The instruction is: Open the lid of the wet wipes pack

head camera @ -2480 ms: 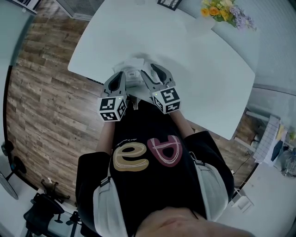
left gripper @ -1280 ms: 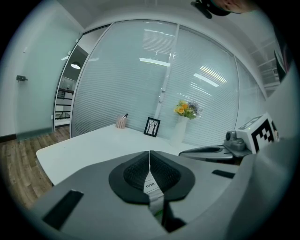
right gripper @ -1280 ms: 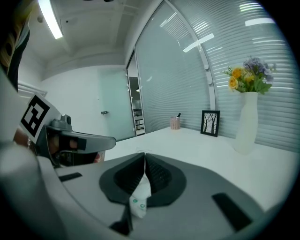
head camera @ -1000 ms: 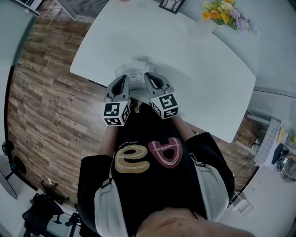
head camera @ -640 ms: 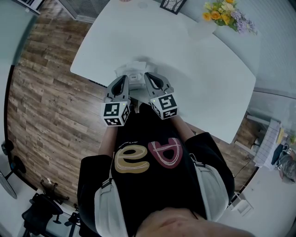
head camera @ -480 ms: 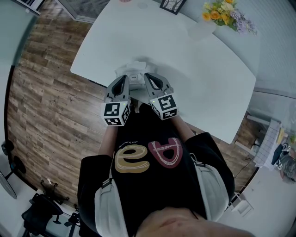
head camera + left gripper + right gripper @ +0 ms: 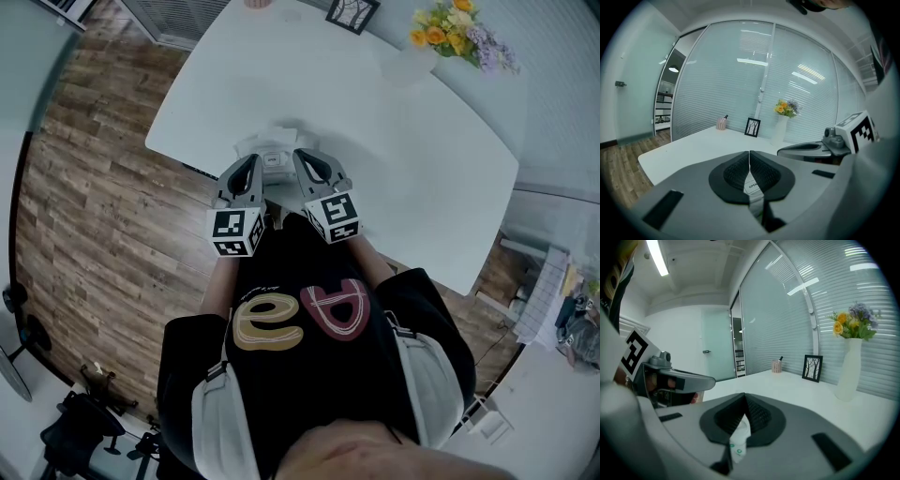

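Left gripper view: the left gripper (image 7: 749, 161) is showing both jaws drawn together, the pads pinching a thin pale lid tab (image 7: 751, 186) printed "OPEN". The tab is hanging out below the pads, its long side running down toward the camera.

Right gripper view: the right gripper (image 7: 743, 411) is likewise showing its jaws together, clamping a fold of the white wrapper of the wet wipes pack (image 7: 738, 442). Small green marks are showing on the fold below the pads.

Head view: the pack (image 7: 272, 148) is sitting at the near left edge of the white desk (image 7: 394, 159), just in front of the person's body. Both grippers are reaching onto it side by side, tips pointing away from the person and slightly down, the left one (image 7: 246, 161) on the pack's left part and the right one (image 7: 302, 156) on its right part. The grippers are covering most of the pack, so I cannot tell its long axis or which way the lid is facing.

A vase of flowers (image 7: 412, 58), a picture frame (image 7: 349, 11) and a pen cup (image 7: 258, 3) are standing along the far edge of the desk, well apart from the pack.
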### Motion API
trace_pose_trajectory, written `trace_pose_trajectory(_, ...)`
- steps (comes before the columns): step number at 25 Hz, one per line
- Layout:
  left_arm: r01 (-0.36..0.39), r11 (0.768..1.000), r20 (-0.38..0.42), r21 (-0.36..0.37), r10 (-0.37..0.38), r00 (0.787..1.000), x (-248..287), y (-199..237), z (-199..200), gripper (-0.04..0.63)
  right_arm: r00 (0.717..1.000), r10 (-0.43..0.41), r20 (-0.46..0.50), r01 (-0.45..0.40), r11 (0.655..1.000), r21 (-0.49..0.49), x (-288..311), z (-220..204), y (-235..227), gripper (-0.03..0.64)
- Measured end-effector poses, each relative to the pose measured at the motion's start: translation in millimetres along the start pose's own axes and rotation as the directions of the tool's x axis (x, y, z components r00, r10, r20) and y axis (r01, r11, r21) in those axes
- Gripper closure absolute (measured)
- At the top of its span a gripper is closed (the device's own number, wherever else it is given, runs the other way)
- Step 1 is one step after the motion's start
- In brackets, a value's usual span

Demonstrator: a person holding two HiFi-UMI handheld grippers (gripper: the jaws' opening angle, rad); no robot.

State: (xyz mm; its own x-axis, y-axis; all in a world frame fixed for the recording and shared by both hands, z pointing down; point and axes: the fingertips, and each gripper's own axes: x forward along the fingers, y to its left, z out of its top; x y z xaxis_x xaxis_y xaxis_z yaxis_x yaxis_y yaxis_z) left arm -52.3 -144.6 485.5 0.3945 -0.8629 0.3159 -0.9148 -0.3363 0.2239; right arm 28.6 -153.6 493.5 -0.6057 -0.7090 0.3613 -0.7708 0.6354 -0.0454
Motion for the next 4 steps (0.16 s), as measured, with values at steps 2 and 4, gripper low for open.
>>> trace_pose_trajectory(2,0.000,1.000,-0.001,0.001,0.000,1.000,-1.6,-1.7,-0.1,0.577,1.000,0.001,0.001,-0.001,1.000,0.001,-1.9,0.2,0.4,0.606)
trace_pose_trajectory(4,-0.001,1.000,-0.002,0.000,0.001,1.000,-3.2,-3.6,-0.9,0.577,1.000,0.002,0.002,-0.002,1.000,0.001,-4.2,0.3,0.8,0.606)
